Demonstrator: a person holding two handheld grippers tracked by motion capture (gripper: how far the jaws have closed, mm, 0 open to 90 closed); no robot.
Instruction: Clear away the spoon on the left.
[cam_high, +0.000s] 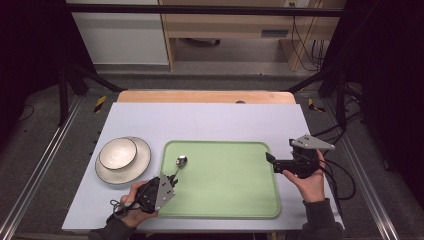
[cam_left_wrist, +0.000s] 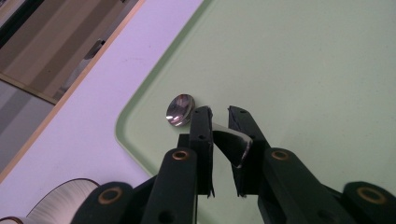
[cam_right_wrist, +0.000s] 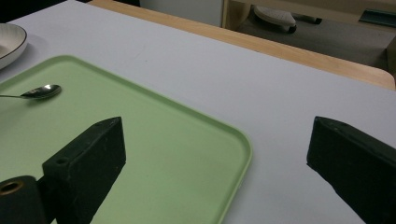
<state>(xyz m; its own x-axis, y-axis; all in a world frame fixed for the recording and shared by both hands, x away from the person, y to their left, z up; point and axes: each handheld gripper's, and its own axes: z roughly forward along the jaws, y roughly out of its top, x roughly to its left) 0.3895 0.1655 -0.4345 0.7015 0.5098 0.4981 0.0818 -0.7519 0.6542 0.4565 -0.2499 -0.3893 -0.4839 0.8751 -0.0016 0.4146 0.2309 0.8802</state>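
Steel spoon (cam_left_wrist: 183, 110) gripped in my left claw (cam_left_wrist: 219, 119) over the green tray (cam_high: 225, 180) — placing it, I judge. Next: ease open. My right claw (cam_right_wrist: 215, 154) gapes wide, idle.

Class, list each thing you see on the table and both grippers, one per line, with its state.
Spoon: handle gripped, bowl end over the tray.
Tray: flat on the table.
Bowl: upright on the plate.
Plate: beside the tray.
Left gripper: shut on spoon.
Right gripper: open, holding nothing.

White bowl (cam_high: 117, 153) on plate (cam_high: 142, 161); wooden cabinet (cam_high: 225, 22) beyond table (cam_high: 200, 120).
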